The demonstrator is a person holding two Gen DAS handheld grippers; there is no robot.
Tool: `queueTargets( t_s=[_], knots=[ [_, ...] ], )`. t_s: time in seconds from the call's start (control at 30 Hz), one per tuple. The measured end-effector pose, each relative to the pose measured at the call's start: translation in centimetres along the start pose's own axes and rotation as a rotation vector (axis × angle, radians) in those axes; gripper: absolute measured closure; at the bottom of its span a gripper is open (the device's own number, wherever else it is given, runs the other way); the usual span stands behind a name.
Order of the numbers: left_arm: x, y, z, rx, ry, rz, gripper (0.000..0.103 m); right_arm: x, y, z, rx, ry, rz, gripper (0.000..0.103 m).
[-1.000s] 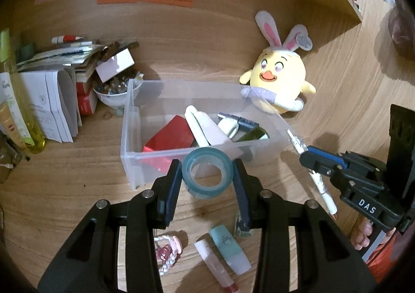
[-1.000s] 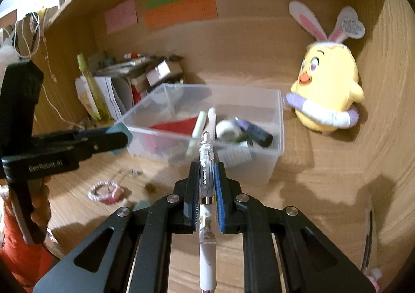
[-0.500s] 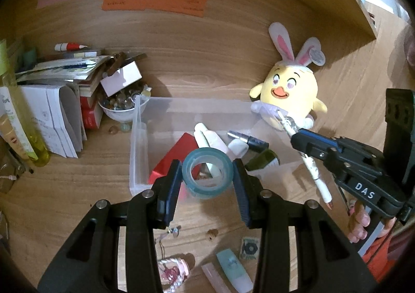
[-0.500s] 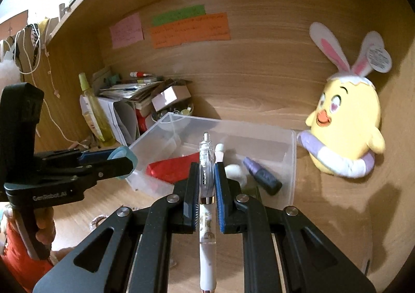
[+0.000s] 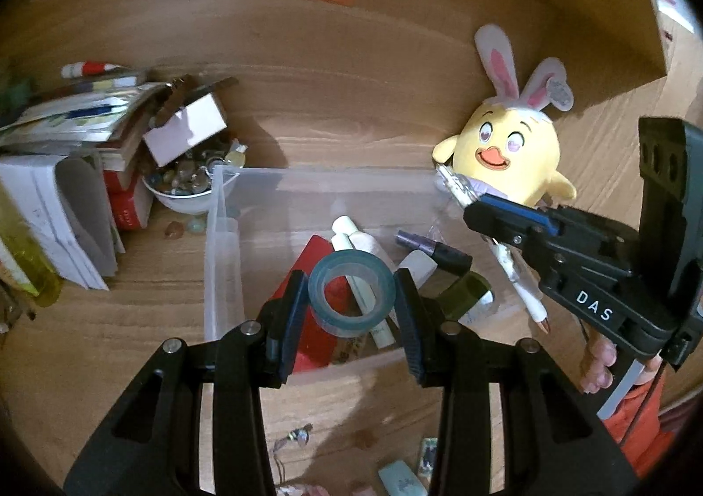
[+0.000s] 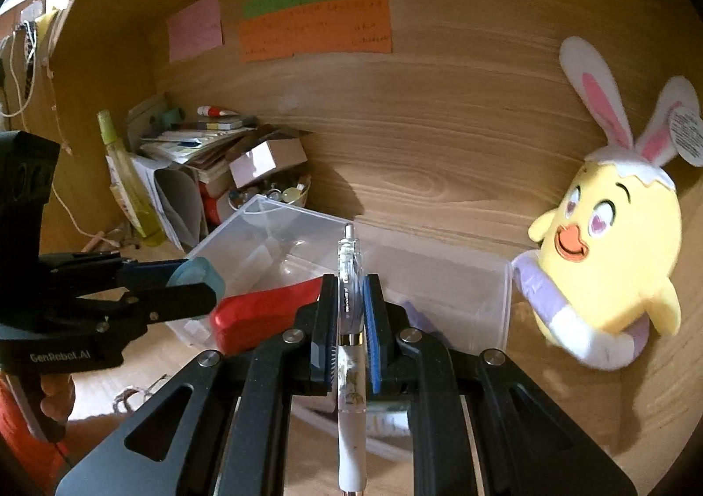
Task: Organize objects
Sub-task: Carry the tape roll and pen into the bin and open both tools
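My left gripper (image 5: pixel 349 298) is shut on a teal tape roll (image 5: pixel 350 295) and holds it over the clear plastic bin (image 5: pixel 222 241). The bin holds a red case (image 5: pixel 307 311), white tubes (image 5: pixel 351 239), a purple-and-black marker (image 5: pixel 433 252) and other small items. My right gripper (image 6: pixel 349 307) is shut on a white pen (image 6: pixel 350 346) and holds it above the bin's near right side (image 6: pixel 496 298). The right gripper also shows in the left wrist view (image 5: pixel 496 210), and the left gripper in the right wrist view (image 6: pixel 193 289).
A yellow chick plush with bunny ears (image 5: pixel 509 153) leans on the back wall right of the bin. A white bowl of trinkets (image 5: pixel 184 188), stacked books and papers (image 5: pixel 66 188) and a yellow bottle (image 6: pixel 123 184) stand to the left. Small items (image 5: pixel 400 483) lie on the desk in front.
Both grippers have moved forward and up toward the bin. The tape roll now hangs over the bin's inside, and the pen has come over the bin's right side.
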State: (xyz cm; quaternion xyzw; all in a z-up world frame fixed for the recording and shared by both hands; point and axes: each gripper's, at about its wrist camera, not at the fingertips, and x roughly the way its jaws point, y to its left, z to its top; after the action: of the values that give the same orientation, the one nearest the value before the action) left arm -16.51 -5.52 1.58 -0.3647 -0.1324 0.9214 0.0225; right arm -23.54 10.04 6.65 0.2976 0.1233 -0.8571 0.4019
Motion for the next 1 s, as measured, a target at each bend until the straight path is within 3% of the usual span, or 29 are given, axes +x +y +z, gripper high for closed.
queueTargets(
  t_s=[0.3,0.47,0.8,0.87,1.0],
  knots=[
    [3.7,1.0,0.2,0.002,0.071,0.033,0.064,4.1,1.0,0.5,-0.085,0.07,0.009,0.093],
    [3.9,0.9,0.2,0.025,0.064,0.058,0.064,5.9,1.8,0.2,-0.132,0.121,0.019,0.093],
    [3.9,0.8,0.3,0.029,0.072,0.055,0.059,6.8,1.4,-0.1,-0.092,0.194,0.027,0.092],
    [3.5,0.7,0.3,0.031,0.066,0.06,0.056,6.5,1.4,0.0,-0.085,0.19,0.032,0.088],
    [2.4,0.3,0.4,0.039,0.045,0.062,0.05,5.1,1.5,0.4,-0.078,0.156,0.01,0.07]
  ],
)
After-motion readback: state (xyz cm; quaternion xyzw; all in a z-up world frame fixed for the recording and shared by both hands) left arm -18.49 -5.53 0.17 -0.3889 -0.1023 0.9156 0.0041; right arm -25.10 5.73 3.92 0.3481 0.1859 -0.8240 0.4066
